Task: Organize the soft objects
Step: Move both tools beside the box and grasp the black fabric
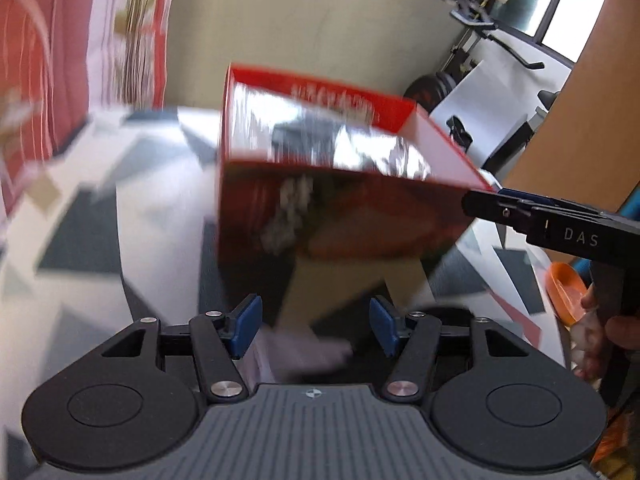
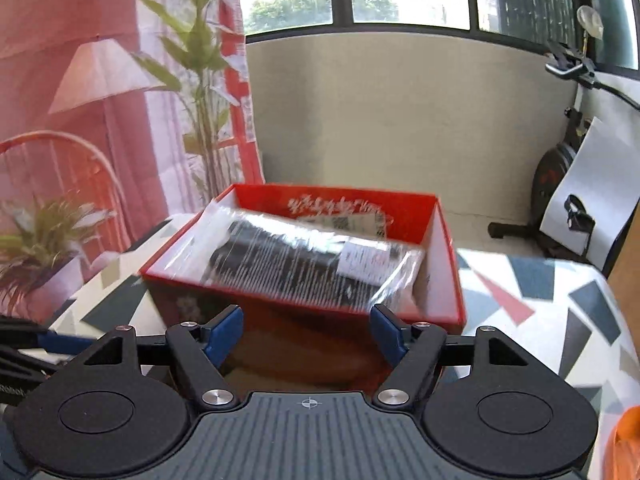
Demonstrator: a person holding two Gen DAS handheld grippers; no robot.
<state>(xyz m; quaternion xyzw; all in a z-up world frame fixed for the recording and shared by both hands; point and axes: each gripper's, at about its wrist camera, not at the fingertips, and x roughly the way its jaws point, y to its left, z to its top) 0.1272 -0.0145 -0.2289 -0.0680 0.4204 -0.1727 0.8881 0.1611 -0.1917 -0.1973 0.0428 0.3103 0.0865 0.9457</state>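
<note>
Package: a dark soft item sealed in clear crinkled plastic [image 2: 304, 260] lies slantwise inside the red box [image 2: 444, 280], one end riding up on the left rim, a white label near its right end.
Package to tongs: it sits ahead of and above both sets of tongs, touching neither.
Left tongs: the left tongs [image 1: 316, 326] stand partly apart, blue pads bare, with nothing gripped; a pale cloth-like patch [image 1: 304, 354] shows blurred below the gap, and I cannot tell what it is.
Right tongs: the right tongs [image 2: 307, 336] are likewise partly apart and hold nothing; the box's near wall shows between the pads, clear of them. In the left wrist view their black tip reaches in from the right, close by the box's right corner.
Box: open-topped, with white lettering on the inner far wall; it rests on a surface [image 2: 560, 320] covered in a cloth of grey, red and white triangles.
Left side: a pink curtain [image 2: 80, 100] and leafy plants [image 2: 200, 60] stand near the surface's left edge.
Far side: a plain beige wall under a window.
Right side: an exercise bike [image 2: 560, 168] stands beyond the surface; an orange object [image 1: 564, 288] lies on it at the right edge.
Open room: bare patterned cloth runs right of the box.
</note>
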